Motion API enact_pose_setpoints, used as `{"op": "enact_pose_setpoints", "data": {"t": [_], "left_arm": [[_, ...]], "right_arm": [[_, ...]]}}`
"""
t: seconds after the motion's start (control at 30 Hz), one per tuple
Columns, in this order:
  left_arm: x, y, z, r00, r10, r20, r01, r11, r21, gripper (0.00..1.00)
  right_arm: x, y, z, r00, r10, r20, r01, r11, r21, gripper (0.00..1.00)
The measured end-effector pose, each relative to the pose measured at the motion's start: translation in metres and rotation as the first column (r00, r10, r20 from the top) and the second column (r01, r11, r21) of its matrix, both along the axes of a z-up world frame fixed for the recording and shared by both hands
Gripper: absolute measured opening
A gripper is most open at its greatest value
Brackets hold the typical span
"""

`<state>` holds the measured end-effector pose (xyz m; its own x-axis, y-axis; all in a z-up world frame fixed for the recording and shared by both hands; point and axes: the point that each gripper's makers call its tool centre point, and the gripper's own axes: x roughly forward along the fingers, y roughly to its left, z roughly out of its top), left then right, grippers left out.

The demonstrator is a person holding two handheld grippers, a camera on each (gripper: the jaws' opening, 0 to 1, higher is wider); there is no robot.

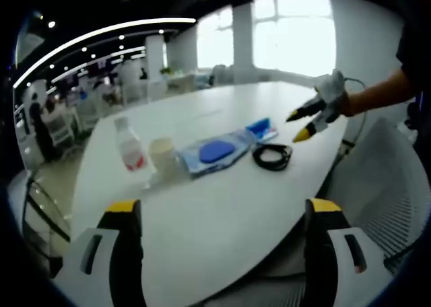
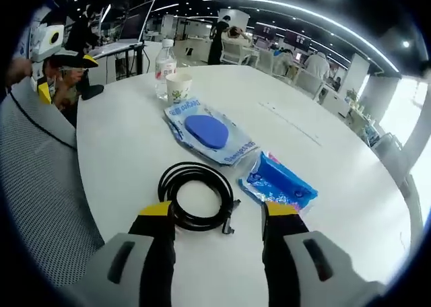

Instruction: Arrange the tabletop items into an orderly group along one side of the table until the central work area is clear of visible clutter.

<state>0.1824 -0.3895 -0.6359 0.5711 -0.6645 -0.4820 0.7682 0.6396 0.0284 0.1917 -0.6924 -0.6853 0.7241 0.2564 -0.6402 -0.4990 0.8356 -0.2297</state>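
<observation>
Right gripper view: right tongs (image 2: 217, 216) gape over the coiled black cable (image 2: 196, 195) at lower centre; recommend straddling one strand before closing.

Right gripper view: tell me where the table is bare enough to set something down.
Bare: the table beyond the wipes pack and blue packet toward the far edge, and the strip between the black cable coil and the near rim. Crowded: bottle, cup, pack, packet and coil run close together.
</observation>
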Motion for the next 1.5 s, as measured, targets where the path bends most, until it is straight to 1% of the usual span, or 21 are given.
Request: {"op": "enact_pose_setpoints", "data": {"t": [0.03, 0.13, 0.23, 0.33, 0.47, 0.6, 0.77, 0.87, 0.93, 1.07, 1.23, 1.37, 1.5], "left_arm": [[0.000, 0.000, 0.000, 1.000, 0.000, 0.001, 0.000, 1.000, 0.002, 0.98], [0.000, 0.002, 0.000, 1.000, 0.002, 0.005, -0.002, 1.000, 0.009, 0.98], [0.001, 0.002, 0.001, 1.000, 0.001, 0.010, -0.001, 1.000, 0.011, 0.98], [0.000, 0.002, 0.005, 1.000, -0.001, 0.022, 0.000, 1.000, 0.023, 0.98], [0.000, 0.001, 0.009, 0.999, 0.002, 0.033, -0.002, 1.000, 0.003, 0.98], [0.001, 0.004, 0.009, 0.999, 0.019, 0.032, -0.019, 1.000, -0.009, 0.99], [0.001, 0.004, 0.010, 0.999, 0.022, 0.034, -0.021, 1.000, -0.015, 0.99], [0.001, 0.003, 0.011, 0.999, 0.020, 0.037, -0.019, 1.000, -0.023, 0.99], [0.000, 0.003, 0.011, 0.999, 0.020, 0.032, -0.020, 0.999, -0.025, 0.99], [0.000, 0.004, 0.013, 0.999, 0.023, 0.035, -0.022, 0.999, -0.034, 0.99], [-0.002, 0.007, 0.016, 0.999, 0.035, 0.031, -0.033, 0.998, -0.046, 1.00], [-0.007, 0.009, 0.018, 0.999, 0.044, 0.031, -0.043, 0.998, -0.055, 1.00], [-0.011, 0.011, 0.018, 0.998, 0.055, 0.028, -0.053, 0.996, -0.074, 1.00]], "right_arm": [[-0.004, -0.002, 0.002, 1.000, -0.020, 0.004, 0.020, 1.000, 0.010, 0.53], [-0.011, -0.004, 0.007, 0.999, -0.042, 0.013, 0.042, 0.999, 0.021, 0.55], [-0.017, -0.004, 0.014, 0.997, -0.074, 0.030, 0.073, 0.996, 0.051, 0.58], [-0.024, -0.006, 0.020, 0.994, -0.099, 0.044, 0.096, 0.993, 0.068, 0.62], [-0.031, -0.005, 0.028, 0.989, -0.133, 0.062, 0.126, 0.986, 0.108, 0.70], [-0.039, -0.007, 0.033, 0.984, -0.163, 0.076, 0.152, 0.979, 0.133, 0.73], [-0.045, -0.008, 0.038, 0.978, -0.190, 0.085, 0.175, 0.971, 0.161, 0.79], [-0.052, -0.010, 0.044, 0.969, -0.225, 0.106, 0.200, 0.958, 0.203, 0.81], [-0.055, -0.010, 0.046, 0.966, -0.236, 0.111, 0.207, 0.953, 0.220, 0.85], [-0.059, -0.010, 0.050, 0.961, -0.249, 0.120, 0.214, 0.945, 0.247, 0.89], [-0.065, -0.013, 0.052, 0.955, -0.270, 0.123, 0.232, 0.937, 0.259, 0.91], [-0.071, -0.014, 0.053, 0.952, -0.280, 0.128, 0.238, 0.933, 0.268, 0.94], [-0.076, -0.016, 0.052, 0.948, -0.288, 0.134, 0.246, 0.933, 0.261, 0.98]]}}
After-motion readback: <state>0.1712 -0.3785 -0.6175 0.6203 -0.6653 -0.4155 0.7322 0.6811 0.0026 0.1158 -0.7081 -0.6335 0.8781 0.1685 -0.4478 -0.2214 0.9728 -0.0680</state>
